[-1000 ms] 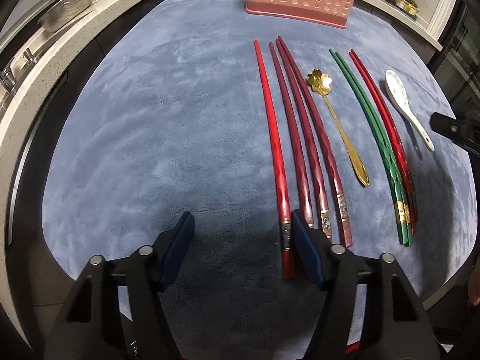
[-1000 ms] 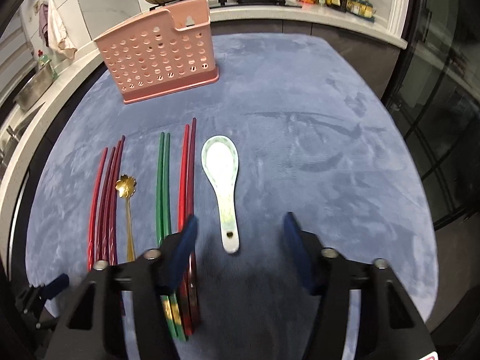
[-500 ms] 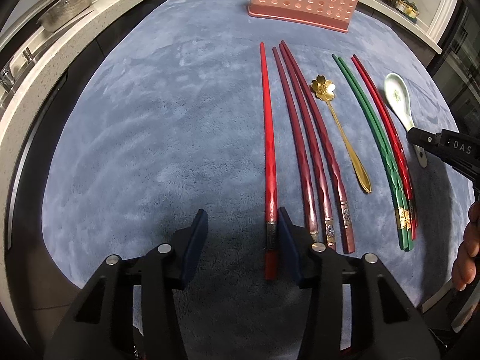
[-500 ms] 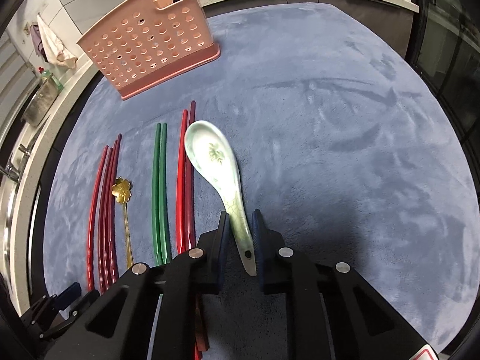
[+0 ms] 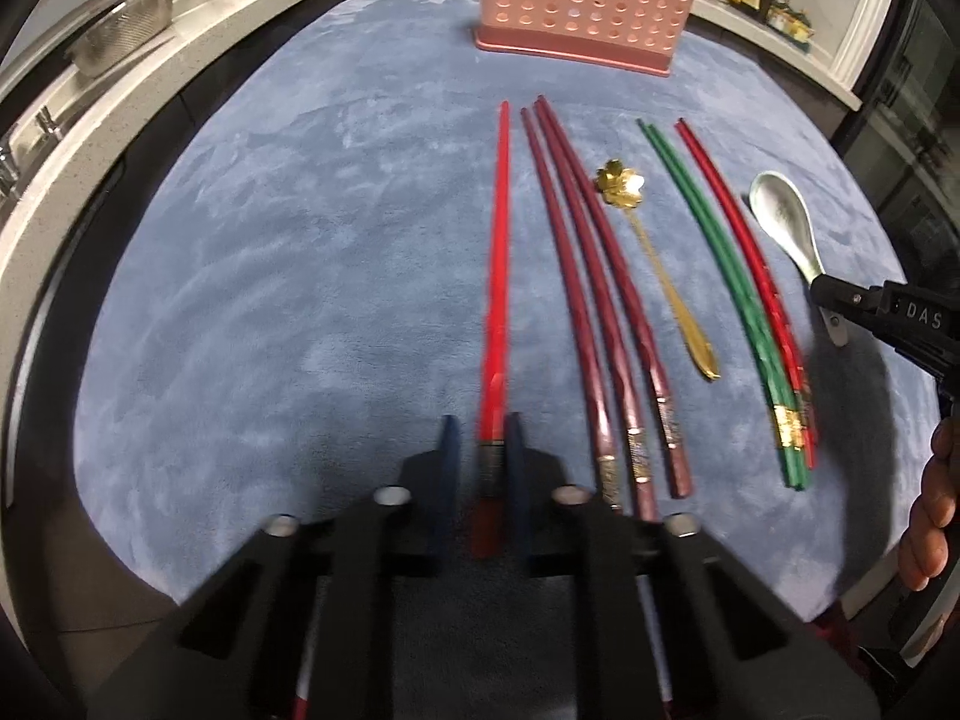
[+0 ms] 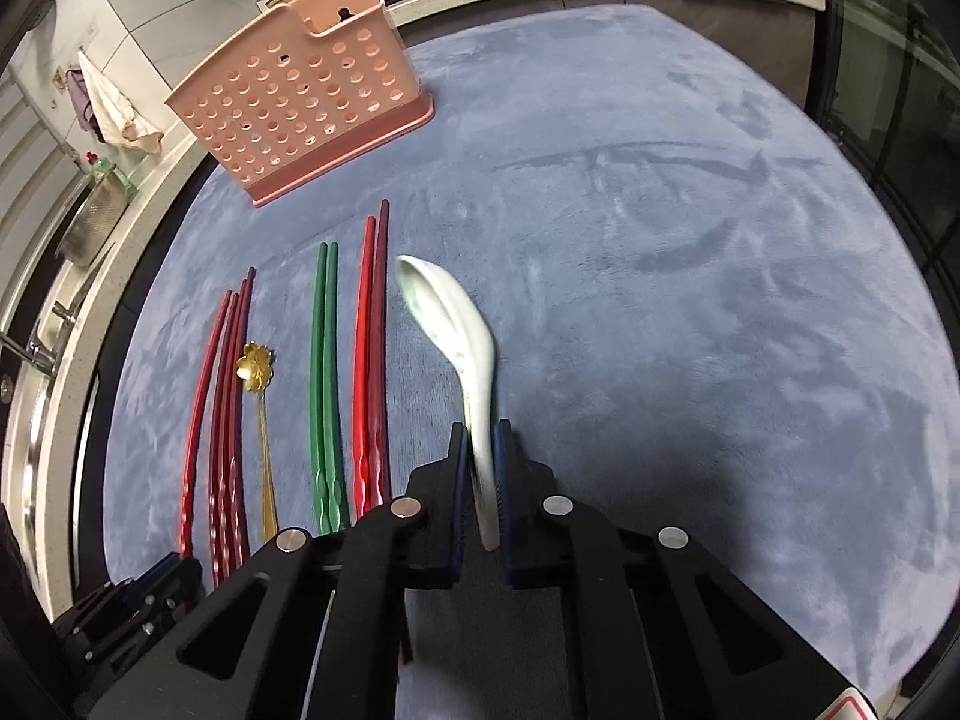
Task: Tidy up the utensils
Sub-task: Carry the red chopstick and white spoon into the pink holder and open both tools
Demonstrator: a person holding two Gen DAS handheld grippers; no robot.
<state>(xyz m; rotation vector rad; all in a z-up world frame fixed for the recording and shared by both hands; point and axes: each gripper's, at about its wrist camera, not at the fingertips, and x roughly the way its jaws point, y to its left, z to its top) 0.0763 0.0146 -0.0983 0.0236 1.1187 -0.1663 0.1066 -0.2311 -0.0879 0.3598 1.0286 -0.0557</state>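
Kitchen counters ring a desk [image 5: 252, 300] spread with a blue-grey plush cloth, and on it the utensils lie in a row, all with their long axes running away from the two grippers toward the perforated pink plastic caddy [image 5: 576, 6] at the far edge.

A bright red lacquered chopstick [image 5: 497, 276] lies straight ahead of the left gripper [image 5: 480, 480]; its banded near end sits between the jaws, which have just been closing and now pinch it. The rest of the stick points at the caddy's left end and rests on the cloth.

A white ceramic soup spoon [image 6: 456, 336] is clamped by its handle in the right gripper [image 6: 480, 486], whose jaws have also just been closing. Its bowl tilts forward and to the left, apparently clear of the cloth, toward the caddy [image 6: 300, 102].

Three maroon chopsticks [image 5: 594, 300] lie just beside the red one on its right, so a straight lift matters more than a sideways pull. Beyond them come a gold flower-bowled spoon [image 5: 654, 258], a green pair [image 5: 720, 276] and a red pair [image 5: 750, 264].

Open cloth spreads to the left of the red stick and to the right of the soup spoon. The caddy stands well apart from both grippers, with nothing upright in between.
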